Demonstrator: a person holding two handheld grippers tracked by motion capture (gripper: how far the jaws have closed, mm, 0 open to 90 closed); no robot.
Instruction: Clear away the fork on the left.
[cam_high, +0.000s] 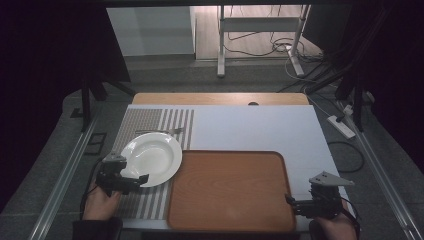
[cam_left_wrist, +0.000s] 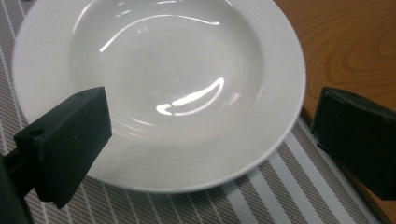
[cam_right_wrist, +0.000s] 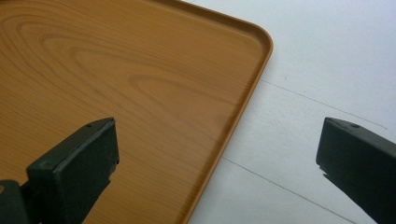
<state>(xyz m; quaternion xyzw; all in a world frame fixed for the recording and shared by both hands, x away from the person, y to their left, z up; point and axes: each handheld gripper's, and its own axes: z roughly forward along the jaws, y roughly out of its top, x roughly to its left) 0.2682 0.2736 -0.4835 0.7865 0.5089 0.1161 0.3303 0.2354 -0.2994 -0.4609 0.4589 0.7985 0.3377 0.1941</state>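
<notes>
A white deep plate (cam_high: 151, 156) rests on a striped placemat (cam_high: 150, 122) at the left of the table. My left gripper (cam_high: 131, 178) hovers at the plate's near rim, open, its jaws spread wide over the plate (cam_left_wrist: 177, 84). A wooden tray (cam_high: 230, 190) lies bare beside the plate. My right gripper (cam_high: 295, 202) is open at the tray's near right corner, jaws straddling the tray rim (cam_right_wrist: 243, 107). A fork (cam_high: 160, 131) lies on the mat just behind the plate.
The white tabletop (cam_high: 250, 127) stretches behind the tray. The mat's stripes (cam_left_wrist: 261, 196) run under the plate. A power strip (cam_high: 342, 126) lies off the table's right edge, and desk legs with cables (cam_high: 260, 45) stand beyond.
</notes>
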